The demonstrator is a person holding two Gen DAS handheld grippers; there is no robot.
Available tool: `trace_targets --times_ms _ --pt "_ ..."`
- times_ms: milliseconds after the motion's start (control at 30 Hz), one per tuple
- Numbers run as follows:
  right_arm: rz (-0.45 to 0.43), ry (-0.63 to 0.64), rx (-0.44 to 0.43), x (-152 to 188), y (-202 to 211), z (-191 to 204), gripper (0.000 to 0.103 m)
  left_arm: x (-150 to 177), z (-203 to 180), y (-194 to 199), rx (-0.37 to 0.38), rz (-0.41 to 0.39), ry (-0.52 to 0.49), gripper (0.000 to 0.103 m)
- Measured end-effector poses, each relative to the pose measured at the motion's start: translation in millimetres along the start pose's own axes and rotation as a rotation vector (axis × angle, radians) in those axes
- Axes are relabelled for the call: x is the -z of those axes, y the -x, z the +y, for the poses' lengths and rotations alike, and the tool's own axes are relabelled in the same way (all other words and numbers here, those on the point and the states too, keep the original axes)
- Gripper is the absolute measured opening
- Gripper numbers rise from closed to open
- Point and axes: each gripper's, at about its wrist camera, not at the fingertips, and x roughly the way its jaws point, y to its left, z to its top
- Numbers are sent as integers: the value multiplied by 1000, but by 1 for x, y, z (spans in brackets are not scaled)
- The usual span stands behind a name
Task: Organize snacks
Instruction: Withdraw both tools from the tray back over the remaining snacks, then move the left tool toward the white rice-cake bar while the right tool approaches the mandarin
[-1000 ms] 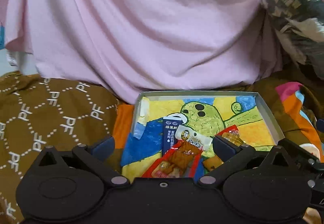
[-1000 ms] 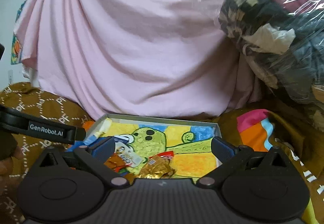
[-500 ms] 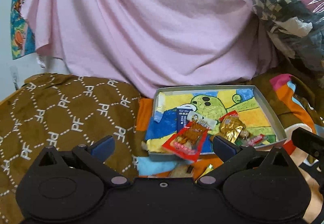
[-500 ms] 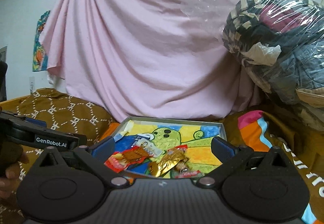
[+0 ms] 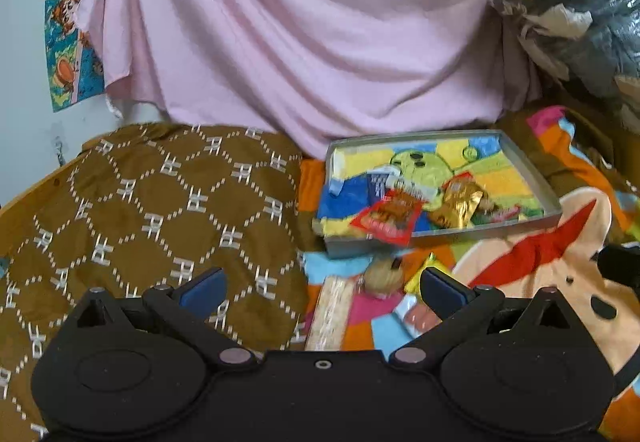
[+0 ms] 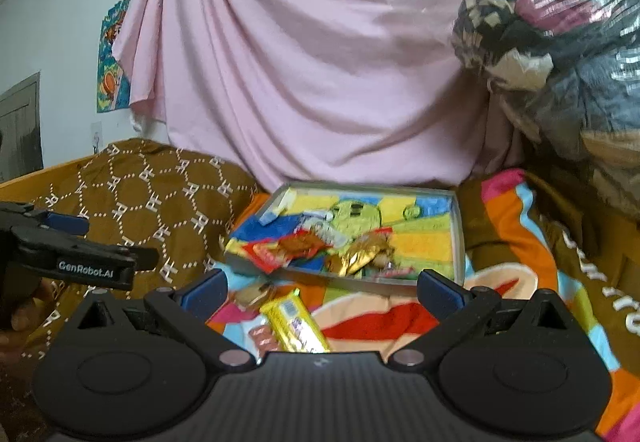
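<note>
Yellow snack bar lies outside the tray on the blanket, awaiting sorting; both claws, left and right, stand apart and empty.

Both grippers drawn back and raised from the grey tray, left gripper and right gripper jaws wide as before, snacks on the blanket before the tray now in view, yellow bar among them

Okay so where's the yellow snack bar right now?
In the right wrist view, the yellow snack bar lies on the colourful blanket, just in front of the box, between the open right hand-held gripper's fingers.
</note>
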Motion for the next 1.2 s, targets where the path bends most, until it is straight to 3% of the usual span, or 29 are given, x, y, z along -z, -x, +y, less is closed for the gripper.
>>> trace_targets --times_ms 533,967,1200 --pt "178 36 -31 44 -13 18 103 47 3 -9 12 124 -33 102" --pt "273 36 -12 64 -32 25 103 60 6 -34 66 217 -124 102" --pt "317 35 -6 71 -46 31 103 67 13 -46 66 230 -120 102"
